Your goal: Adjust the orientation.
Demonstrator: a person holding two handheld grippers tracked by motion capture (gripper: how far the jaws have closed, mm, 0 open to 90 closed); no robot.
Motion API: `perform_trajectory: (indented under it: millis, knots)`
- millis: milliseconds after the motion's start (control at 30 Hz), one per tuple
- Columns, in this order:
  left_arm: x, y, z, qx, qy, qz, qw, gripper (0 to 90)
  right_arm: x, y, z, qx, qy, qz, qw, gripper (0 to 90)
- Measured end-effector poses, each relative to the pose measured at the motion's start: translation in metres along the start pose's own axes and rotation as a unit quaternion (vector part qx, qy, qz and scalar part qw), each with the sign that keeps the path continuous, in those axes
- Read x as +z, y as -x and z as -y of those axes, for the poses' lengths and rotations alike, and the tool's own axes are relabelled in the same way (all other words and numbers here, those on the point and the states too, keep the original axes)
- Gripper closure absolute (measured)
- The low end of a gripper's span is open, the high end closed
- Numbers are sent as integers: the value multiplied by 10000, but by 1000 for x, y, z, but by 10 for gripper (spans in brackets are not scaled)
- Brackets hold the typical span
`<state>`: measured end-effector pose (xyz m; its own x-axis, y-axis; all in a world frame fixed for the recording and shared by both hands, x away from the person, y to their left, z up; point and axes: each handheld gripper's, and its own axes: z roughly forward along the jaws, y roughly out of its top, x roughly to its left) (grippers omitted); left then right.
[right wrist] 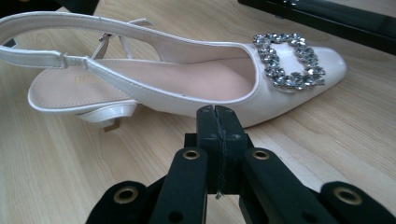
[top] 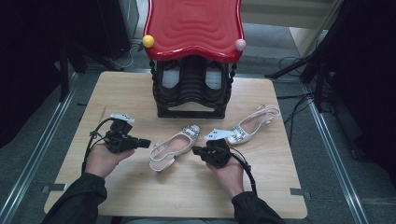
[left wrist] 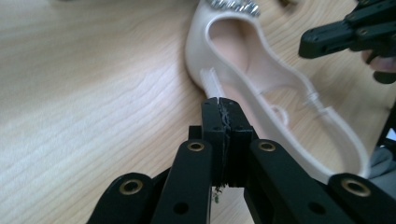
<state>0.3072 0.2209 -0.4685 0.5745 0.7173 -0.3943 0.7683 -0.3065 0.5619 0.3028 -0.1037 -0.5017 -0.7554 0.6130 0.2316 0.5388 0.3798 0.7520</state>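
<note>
Two white slingback shoes with jewelled buckles lie on the wooden table [top: 116, 93]. The nearer shoe [top: 173, 145] lies between my two grippers, toe pointing toward the rack. My left gripper [top: 147, 142] is shut and empty, its tip just left of that shoe's heel strap. In the left gripper view its closed jaws [left wrist: 219, 100] sit just short of the shoe's side [left wrist: 201, 46], and my right gripper [left wrist: 308, 42] shows beyond. My right gripper [top: 195, 150] is shut and empty, right of the shoe; its tip [right wrist: 217, 109] stops just short of the shoe's side [right wrist: 187, 79]. The second shoe [top: 252, 123] lies farther right.
A black shoe rack [top: 191, 109] with a red wavy top [top: 194, 25] stands at the table's far edge, with a pair of shoes [top: 170, 77] inside. Bare wood lies along the table's near edge. Dark stands and cables flank the table.
</note>
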Motion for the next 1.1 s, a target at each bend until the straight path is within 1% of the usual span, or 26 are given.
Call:
perform_trajectory:
  millis: [33, 100, 133, 300, 400, 433, 500, 567, 633, 767, 867, 933, 1000, 1100]
  knots:
    - [2, -1, 1, -6, -61, -47, 10000, 900, 2, 0, 0, -1, -6, -5, 10000, 900]
    - [6, -2, 4, 66, -215, -190, 9996, 900, 6, 0, 0, 30, -39, -24, 10000, 900]
    - [8, -1, 5, 59, -275, -172, 9995, 900, 8, 0, 0, 7, -55, -29, 10000, 900]
    - [19, 6, 9, 171, -449, -139, 9987, 900, 17, -1, -2, -10, -156, -70, 9999, 900]
    - [22, 10, 9, 217, -490, -182, 9984, 900, 22, 0, -2, -21, -271, -28, 9996, 900]
    - [23, 10, 10, 232, -505, -188, 9983, 900, 24, 1, -2, -3, -259, -19, 9997, 900]
    - [24, 12, 12, 254, -511, -137, 9983, 900, 27, 2, -1, -1, -309, 35, 9995, 900]
    - [25, 15, 12, 273, -500, -162, 9982, 900, 29, 4, -1, -3, -333, 50, 9994, 900]
    - [26, 16, 13, 290, -508, -148, 9982, 900, 30, 5, -2, 62, -325, 26, 9994, 900]
    - [27, 18, 13, 290, -525, -108, 9981, 900, 32, 6, -3, 23, -304, 43, 9995, 900]
    - [27, 20, 14, 306, -567, -62, 9979, 899, 33, 6, -3, 44, -312, 44, 9995, 900]
    - [28, 23, 14, 281, -571, -24, 9980, 896, 34, 7, -3, 60, -301, 27, 9995, 900]
    - [30, 27, 14, 408, -655, 25, 9970, 896, 34, 8, -4, 88, -304, 29, 9995, 900]
    - [34, 33, 15, 447, -664, 85, 9968, 895, 33, 10, -5, 140, -307, 56, 9994, 900]
